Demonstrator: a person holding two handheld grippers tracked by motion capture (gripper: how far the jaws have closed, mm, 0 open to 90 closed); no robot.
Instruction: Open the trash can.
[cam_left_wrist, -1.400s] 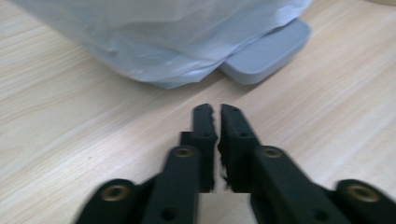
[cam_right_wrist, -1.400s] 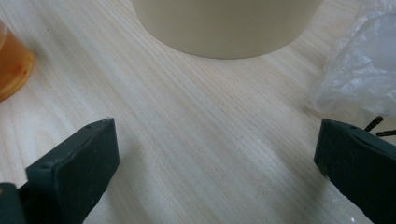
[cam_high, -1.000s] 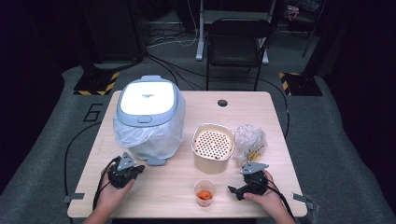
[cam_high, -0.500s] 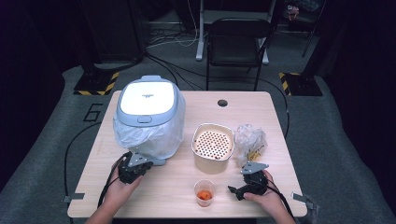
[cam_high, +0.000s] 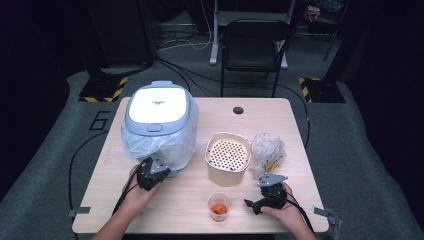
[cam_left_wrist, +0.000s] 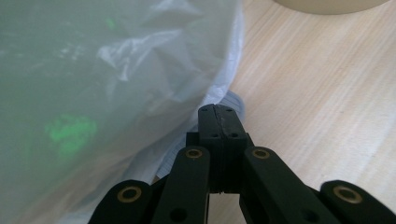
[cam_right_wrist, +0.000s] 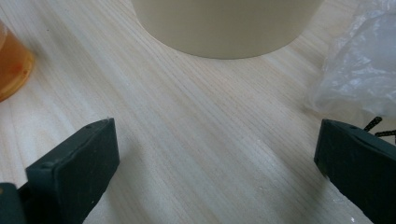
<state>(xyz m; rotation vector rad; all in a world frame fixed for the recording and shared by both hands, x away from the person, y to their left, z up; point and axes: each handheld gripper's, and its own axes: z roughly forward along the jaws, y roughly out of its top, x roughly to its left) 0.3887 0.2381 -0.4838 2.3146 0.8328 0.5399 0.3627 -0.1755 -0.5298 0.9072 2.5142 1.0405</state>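
Note:
A white and grey cooker (cam_high: 157, 107) wrapped in a clear plastic bag (cam_high: 177, 145) stands at the table's left. My left gripper (cam_high: 159, 171) is at the cooker's front base, held in a hand. In the left gripper view my left gripper (cam_left_wrist: 219, 116) has its jaws pressed together, tips right by the bag's hem (cam_left_wrist: 140, 70), with nothing seen between them. My right gripper (cam_high: 263, 191) rests near the front right edge. Its jaws stand wide open in the right gripper view (cam_right_wrist: 217, 154) over bare wood, facing a beige tub (cam_right_wrist: 224, 23).
The beige tub with a perforated insert (cam_high: 228, 156) sits mid-table. In front of it is a small clear cup with orange contents (cam_high: 219, 206), seen also at the left as the orange cup (cam_right_wrist: 11, 65). A crumpled plastic bag (cam_high: 268, 151) lies right of the tub.
My left gripper has moved right and forward along the table, up to the cooker's bagged base. The right gripper has kept still.

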